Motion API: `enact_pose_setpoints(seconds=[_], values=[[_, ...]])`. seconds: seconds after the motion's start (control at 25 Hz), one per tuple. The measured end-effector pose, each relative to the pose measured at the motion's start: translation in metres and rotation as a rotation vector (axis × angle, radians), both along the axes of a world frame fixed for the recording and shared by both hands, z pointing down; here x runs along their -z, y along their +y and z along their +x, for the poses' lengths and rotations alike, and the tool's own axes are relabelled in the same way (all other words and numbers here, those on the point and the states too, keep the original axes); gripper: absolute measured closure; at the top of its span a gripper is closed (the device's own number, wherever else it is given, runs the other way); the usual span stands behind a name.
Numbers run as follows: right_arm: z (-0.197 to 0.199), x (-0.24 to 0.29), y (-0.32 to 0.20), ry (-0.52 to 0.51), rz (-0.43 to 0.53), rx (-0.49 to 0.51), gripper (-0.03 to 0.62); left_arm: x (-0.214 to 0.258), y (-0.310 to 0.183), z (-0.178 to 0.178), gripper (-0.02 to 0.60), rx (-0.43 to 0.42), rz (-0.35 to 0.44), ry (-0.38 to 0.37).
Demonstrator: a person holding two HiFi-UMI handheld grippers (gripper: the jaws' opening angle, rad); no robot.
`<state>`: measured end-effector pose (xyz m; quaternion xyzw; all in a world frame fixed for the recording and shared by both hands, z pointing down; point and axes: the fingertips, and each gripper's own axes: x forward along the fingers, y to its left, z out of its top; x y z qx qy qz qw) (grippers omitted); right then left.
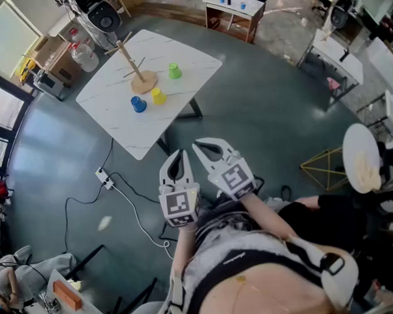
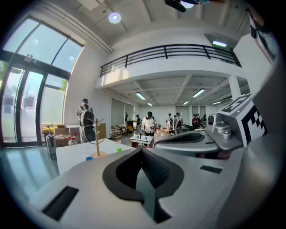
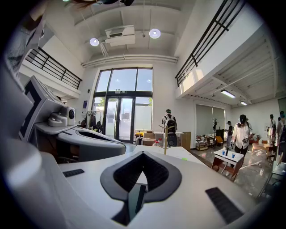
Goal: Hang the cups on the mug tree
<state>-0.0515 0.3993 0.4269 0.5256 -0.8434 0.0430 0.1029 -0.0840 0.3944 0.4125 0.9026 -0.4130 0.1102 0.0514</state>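
On a white table (image 1: 186, 59) far ahead stands a wooden mug tree (image 1: 137, 70) with bare pegs. Around its base sit a green cup (image 1: 174, 71), a yellow cup (image 1: 157, 95) and a blue cup (image 1: 137, 104). Both grippers are held close to the person's body, well short of the table. My left gripper (image 1: 178, 162) is shut and empty; my right gripper (image 1: 203, 148) beside it is shut and empty too. In the left gripper view the mug tree (image 2: 96, 138) and the green cup (image 2: 119, 150) show small in the distance. The right gripper view shows the mug tree (image 3: 165, 139) beyond my shut jaws.
A power strip and cables (image 1: 105, 178) lie on the grey floor between me and the table. A small wooden side table (image 1: 233, 13) with blue cups stands behind. A gold wire frame (image 1: 327, 167) sits at right. People stand at the far end of the hall (image 2: 148, 123).
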Motion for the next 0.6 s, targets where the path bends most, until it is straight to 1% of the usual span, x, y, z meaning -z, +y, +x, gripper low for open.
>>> enact_pose_setpoints(seconds=[0.16,0.28,0.44,0.6], values=[[0.015,0.006,-0.001,-0.013,0.017,-0.007,0.591,0.0,-0.001,0.01,0.584,0.003,0.014,0.001],[0.02,0.003,-0.001,-0.031,0.01,-0.007,0.591,-0.001,-0.002,0.014,0.584,0.013,0.018,0.003],[0.022,0.0,-0.009,-0.032,0.001,-0.007,0.591,-0.004,-0.009,0.014,0.584,0.015,0.008,0.016],[0.022,-0.005,-0.027,-0.047,-0.002,-0.027,0.591,-0.012,-0.03,0.01,0.584,0.017,-0.013,0.022]])
